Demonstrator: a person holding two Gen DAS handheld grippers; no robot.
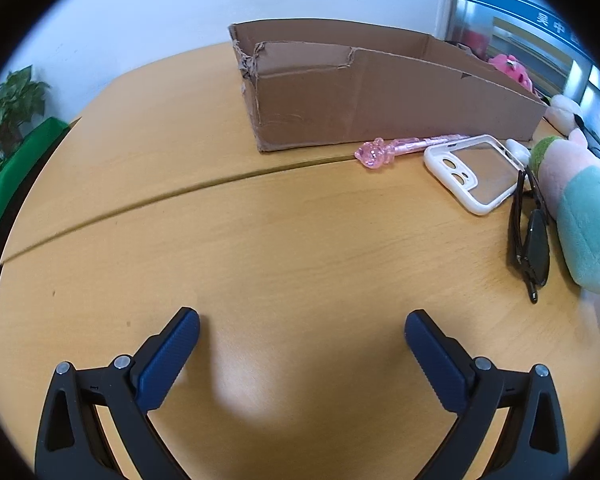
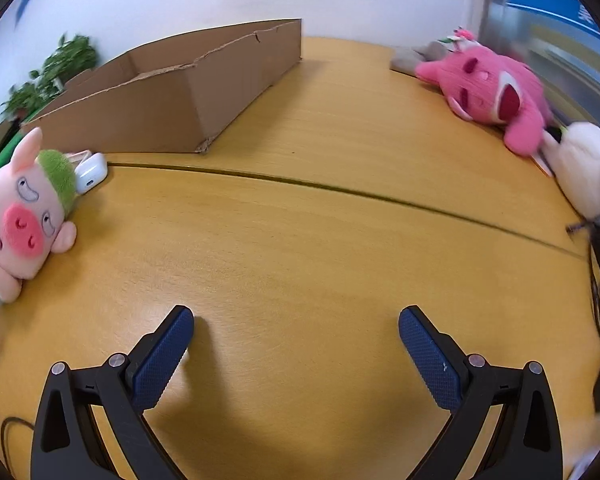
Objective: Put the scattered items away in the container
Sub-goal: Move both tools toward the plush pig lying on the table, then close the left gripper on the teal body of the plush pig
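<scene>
Left gripper (image 1: 302,330) and right gripper (image 2: 296,328) are both hovering low over bare table (image 1: 260,240), jaws spread wide and holding nothing. The box (image 1: 380,100), a cut-down carton with one torn corner, is standing on the far half of the table beyond the seam; nothing is visible inside it from these angles.

Items, placed relative to the box:
- pen (image 1: 400,147): lying just beside the near wall, apparently touching its base.
- phone case (image 1: 476,172): just in front of the near right corner, its end overlapping the pen tip.
- sunglasses (image 1: 530,236): nearer the viewer than the case, folded, pressed against the pig (image 1: 572,208).
- earbud case (image 2: 91,174): between pig and box.
- pink plush (image 2: 496,92) and white plush (image 2: 580,168): well apart from the box, on its right.

Likely hazards: the pen, sitting tight against the wall, is leaving little room for a finger behind it and may roll; grabbing the phone case may drag the pen; lifting the pig may sweep the sunglasses; the light box may slide when bumped.
</scene>
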